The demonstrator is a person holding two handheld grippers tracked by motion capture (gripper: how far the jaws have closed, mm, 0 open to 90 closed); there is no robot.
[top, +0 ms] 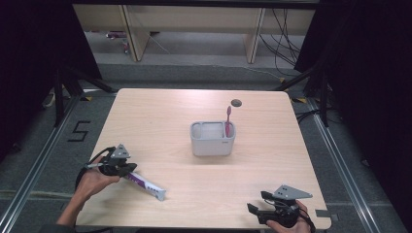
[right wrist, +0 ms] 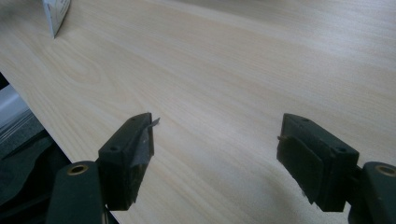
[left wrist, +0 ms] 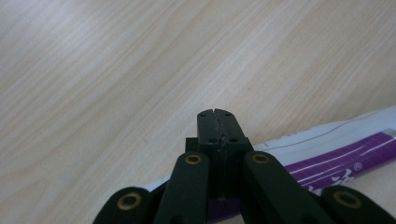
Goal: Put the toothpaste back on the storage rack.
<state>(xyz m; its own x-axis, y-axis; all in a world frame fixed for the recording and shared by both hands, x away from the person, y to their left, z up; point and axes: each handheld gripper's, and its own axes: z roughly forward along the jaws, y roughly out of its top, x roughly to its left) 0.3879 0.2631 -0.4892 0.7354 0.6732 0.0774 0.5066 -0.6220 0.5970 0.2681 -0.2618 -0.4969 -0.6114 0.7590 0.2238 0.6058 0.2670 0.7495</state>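
My right gripper (top: 257,209) sits near edge, jaws wide apart, nothing between. My left gripper (left wrist: 217,127) has jaws closed together, empty, right over the toothpaste tube (top: 145,184) lying flat on the tabletop (top: 160,126). Farther: grey holder (top: 212,139), pink toothbrush (top: 228,120) upright inside.

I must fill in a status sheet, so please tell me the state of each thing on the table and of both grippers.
Toothpaste tube: lying flat on the table, one end under the left gripper.
Toothbrush: standing upright in the right compartment of the holder.
Holder: upright, its other compartments look empty.
Left gripper: jaws shut, over the tube; whether they pinch it is unclear.
Right gripper: jaws open, nothing between them.
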